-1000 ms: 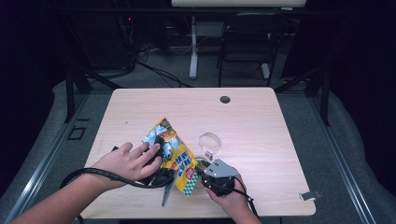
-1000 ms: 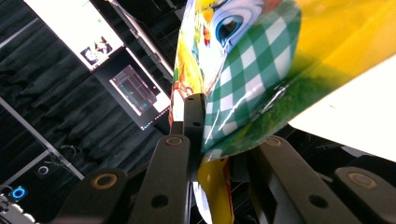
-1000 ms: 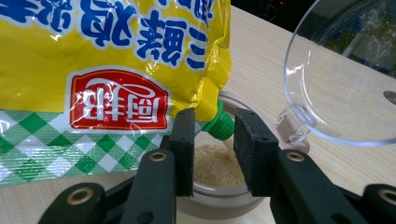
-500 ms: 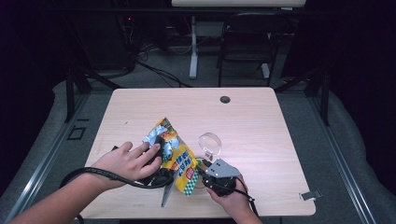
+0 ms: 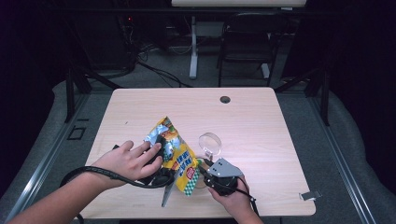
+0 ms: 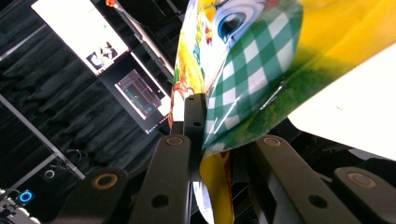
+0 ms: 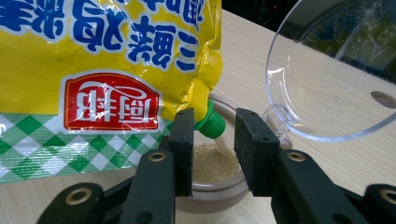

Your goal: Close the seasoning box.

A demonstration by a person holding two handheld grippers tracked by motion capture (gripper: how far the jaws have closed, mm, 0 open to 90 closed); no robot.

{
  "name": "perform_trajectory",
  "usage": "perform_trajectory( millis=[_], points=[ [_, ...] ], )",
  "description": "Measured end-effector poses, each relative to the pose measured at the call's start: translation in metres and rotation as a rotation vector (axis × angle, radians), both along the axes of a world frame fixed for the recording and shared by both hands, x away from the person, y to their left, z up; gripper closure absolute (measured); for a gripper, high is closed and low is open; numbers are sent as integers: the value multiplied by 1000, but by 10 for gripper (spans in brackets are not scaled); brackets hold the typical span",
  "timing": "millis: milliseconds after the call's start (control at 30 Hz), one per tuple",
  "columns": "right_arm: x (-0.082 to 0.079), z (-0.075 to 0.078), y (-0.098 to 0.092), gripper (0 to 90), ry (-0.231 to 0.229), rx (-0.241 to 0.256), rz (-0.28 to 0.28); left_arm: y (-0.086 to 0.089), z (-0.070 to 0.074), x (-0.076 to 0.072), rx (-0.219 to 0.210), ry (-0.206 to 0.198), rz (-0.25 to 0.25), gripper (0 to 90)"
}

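Gripping at left tool (image 6: 205,140): jaws closed on the yellow seasoning bag (image 5: 180,156), checkered film pinched between them; left hand (image 5: 128,161) wrapped over the tool body, cable looping back toward the near desk edge.
Bag: tilted across the near-middle of the desk (image 5: 261,121), silvery top corner up and away from the left tool, green spout (image 7: 210,125) at the low corner, pointing toward the right tool.
Right tool (image 7: 214,140): jaws parted narrowly, holding nothing; green spout just ahead of the jaw tips, in line with the gap between them; right hand (image 5: 233,198) behind it at the near edge.
Bowl (image 7: 224,184): directly ahead of and below the right tool's jaws, under the spout, pale granules inside.
Clear lid (image 7: 327,74): tilted, just beyond the right tool, its rim touching or nearly touching the bowl's far side; cannot tell which.
Scissors-like grey blade (image 5: 167,193): lying between the two tools, near the front edge.
Open room: broad bare desk beyond and to the outer side of the right tool; bare strip also on the outer side of the left tool; a dark round hole (image 5: 225,99) near the far edge.
Near edge: both hands close to it, little margin behind either tool.
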State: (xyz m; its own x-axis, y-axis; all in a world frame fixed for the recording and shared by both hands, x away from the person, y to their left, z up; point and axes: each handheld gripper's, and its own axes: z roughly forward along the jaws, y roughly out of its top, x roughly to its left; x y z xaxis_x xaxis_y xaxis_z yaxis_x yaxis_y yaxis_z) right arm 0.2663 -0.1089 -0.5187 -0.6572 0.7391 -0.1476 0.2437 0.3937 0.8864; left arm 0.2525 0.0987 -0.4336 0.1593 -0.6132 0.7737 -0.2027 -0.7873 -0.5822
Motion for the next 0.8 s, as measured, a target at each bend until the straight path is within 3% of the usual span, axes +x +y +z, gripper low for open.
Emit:
perform_trajectory(
  millis=[800],
  points=[
    [-1, -2, 4, 683, 5, -3, 9, 0, 1, -2, 0, -4, -16, 815]
  ],
)
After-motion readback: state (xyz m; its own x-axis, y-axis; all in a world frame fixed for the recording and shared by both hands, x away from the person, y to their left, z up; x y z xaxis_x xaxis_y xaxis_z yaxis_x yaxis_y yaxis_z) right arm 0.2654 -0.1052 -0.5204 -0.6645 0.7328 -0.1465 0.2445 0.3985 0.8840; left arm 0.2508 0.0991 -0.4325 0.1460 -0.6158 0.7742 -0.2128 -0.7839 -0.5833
